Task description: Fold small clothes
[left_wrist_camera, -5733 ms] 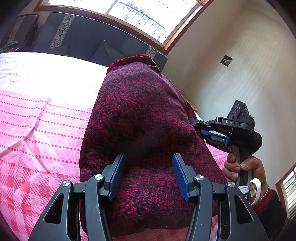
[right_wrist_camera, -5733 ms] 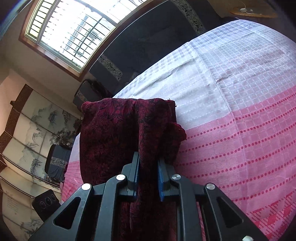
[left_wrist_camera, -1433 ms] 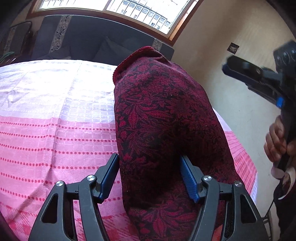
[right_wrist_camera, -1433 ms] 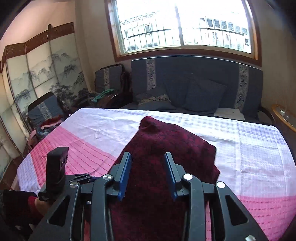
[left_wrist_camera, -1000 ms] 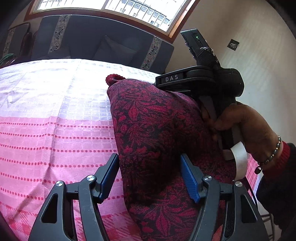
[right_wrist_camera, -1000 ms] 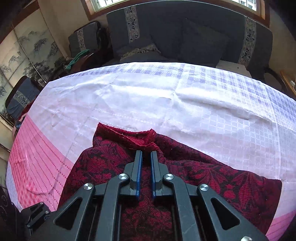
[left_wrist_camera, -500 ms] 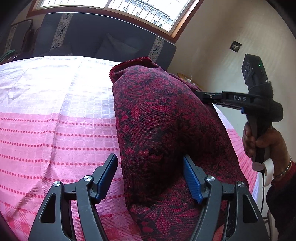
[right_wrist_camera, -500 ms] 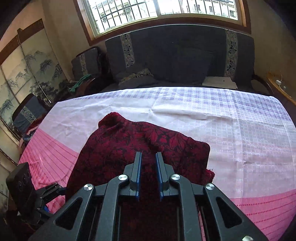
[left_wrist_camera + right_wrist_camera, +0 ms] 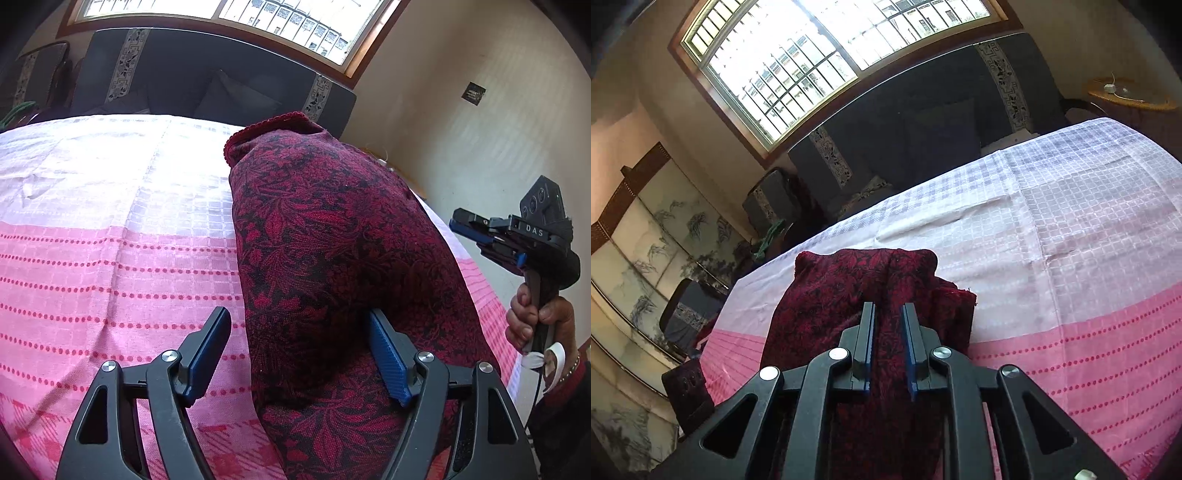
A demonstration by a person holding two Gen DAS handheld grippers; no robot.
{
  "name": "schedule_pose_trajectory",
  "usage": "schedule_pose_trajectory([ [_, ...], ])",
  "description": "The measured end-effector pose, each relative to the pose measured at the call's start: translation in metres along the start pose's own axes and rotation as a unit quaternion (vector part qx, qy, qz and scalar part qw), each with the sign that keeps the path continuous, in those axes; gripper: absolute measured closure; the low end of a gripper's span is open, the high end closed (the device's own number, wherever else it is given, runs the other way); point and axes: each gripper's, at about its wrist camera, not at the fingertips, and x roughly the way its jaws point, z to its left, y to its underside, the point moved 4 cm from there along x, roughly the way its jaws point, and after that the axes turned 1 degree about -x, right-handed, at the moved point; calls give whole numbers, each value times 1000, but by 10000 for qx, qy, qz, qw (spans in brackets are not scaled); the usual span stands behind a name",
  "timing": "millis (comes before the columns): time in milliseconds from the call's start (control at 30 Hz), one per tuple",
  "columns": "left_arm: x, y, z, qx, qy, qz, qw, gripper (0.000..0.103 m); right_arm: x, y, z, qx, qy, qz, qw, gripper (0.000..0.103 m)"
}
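Spread across the whole scene: pink-and-white checked woven tablecloth (image 9: 110, 229). Lying folded on its right half, near edge: dark red floral knit garment (image 9: 332, 240). Fold laid, both tools letting go. Left gripper (image 9: 299, 354) wide and opening, right pad touching cloth. Right gripper (image 9: 476, 230), off to the right, slightly parted and opening, empty. Probably next: regrip an edge, fold again.

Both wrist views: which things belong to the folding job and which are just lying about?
Job:
- dark red floral garment
- left tongs, opening
- right tongs, opening
- pink and white cloth

Lying about:
- dark sofa
- painted screen
- round side table
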Motion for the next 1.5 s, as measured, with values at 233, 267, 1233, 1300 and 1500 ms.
schedule_pose_trajectory([
  [233,-1,1,-1,8,-38,-18,10000,27,2,55,-26,313,96,469,9984,56],
  [267,-1,1,-2,1,-40,-15,10000,26,4,58,-30,421,36,480,9980,51],
  [1233,24,-30,7,-228,1206,1208,9851,20,61,63,-21,594,-1587,1144,9789,26],
  [1300,24,-30,2,-23,977,1165,9884,16,64,65,-13,420,-1549,1156,9802,22],
  [1500,22,-25,-16,594,397,905,9933,15,71,70,-5,196,-1330,1028,9856,39],
])
